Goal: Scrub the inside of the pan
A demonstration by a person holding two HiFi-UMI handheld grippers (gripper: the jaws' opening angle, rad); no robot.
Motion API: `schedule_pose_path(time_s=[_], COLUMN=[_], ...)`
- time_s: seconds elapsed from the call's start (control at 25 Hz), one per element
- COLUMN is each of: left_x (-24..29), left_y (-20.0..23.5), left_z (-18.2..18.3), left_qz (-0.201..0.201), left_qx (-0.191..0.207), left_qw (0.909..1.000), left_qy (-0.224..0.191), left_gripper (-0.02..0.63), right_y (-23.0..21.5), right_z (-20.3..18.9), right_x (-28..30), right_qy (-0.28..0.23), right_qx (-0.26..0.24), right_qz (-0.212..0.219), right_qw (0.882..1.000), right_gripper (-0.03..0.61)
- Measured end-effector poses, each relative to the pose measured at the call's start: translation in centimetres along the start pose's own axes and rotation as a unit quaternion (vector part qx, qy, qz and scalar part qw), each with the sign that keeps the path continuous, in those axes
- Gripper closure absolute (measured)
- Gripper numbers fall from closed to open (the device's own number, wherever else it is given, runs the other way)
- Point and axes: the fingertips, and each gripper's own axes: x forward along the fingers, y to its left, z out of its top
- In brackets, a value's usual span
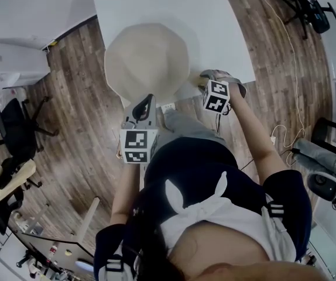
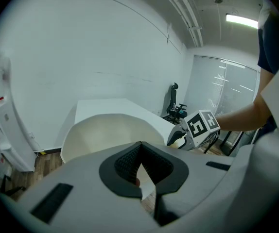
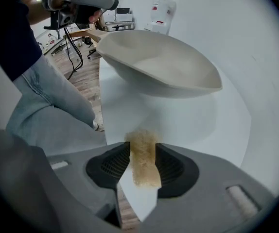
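The pan (image 1: 147,60) is wide and shallow, cream-white inside and out, with a smooth matte skin and a rim that looks faintly faceted from above. Its bowl shows no marks or residue that can be made out. It hangs above the near part of the white table (image 1: 215,16), tilted, with a soft shadow under it. A wooden handle (image 3: 83,33) runs from its rim back to the left gripper (image 1: 146,101).

The left gripper's jaws are closed, pads meeting at the tips. They hold the pan by that handle, so the bowl sits just beyond the jaws and fills the lower middle of the left gripper view.

The right gripper (image 3: 142,152) points steeply down at the table's near edge, just beside the pan. Its jaws stand wide apart, and a tan, fuzzy sponge (image 3: 144,169) lies lengthwise between them on the table. There is a pad on each side of the sponge, close against it, but the sponge does not look squeezed.
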Motion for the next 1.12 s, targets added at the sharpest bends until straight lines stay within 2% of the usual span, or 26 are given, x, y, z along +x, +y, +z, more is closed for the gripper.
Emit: schedule_pose_path(time_s=[0.2, 0.36, 0.48, 0.8, 0.96, 1.12], left_x=[-0.1, -0.3, -0.5, -1.3, -1.9, -2.6], left_y=[1.1, 1.8, 2.3, 2.9, 3.6, 4.4], left_z=[-0.1, -1.3, -1.4, -1.3, -1.8, -2.1], left_qz=[0.014, 0.025, 0.037, 0.068, 0.077, 0.087], left_qx=[-0.012, -0.032, -0.038, -0.042, -0.044, -0.053], left_qw=[0.9998, 0.9991, 0.9985, 0.9967, 0.9959, 0.9947], left_qy=[-0.001, 0.016, 0.012, 0.014, 0.016, 0.013], left_gripper=[0.609, 0.609, 0.609, 0.609, 0.609, 0.609], right_y=[-0.4, -1.0, -0.9, -1.0, -1.2, -1.5], right_z=[0.3, 0.5, 0.6, 0.3, 0.4, 0.3], right_x=[1.0, 0.5, 0.3, 0.2, 0.3, -0.1], right_qy=[-0.003, -0.026, -0.042, -0.059, -0.076, -0.087], right_qx=[0.033, 0.096, 0.113, 0.138, 0.183, 0.207], right_qz=[0.029, 0.047, 0.051, 0.058, 0.075, 0.084], right_qw=[0.999, 0.994, 0.991, 0.987, 0.977, 0.971], right_gripper=[0.434, 0.493, 0.535, 0.541, 0.541, 0.542])
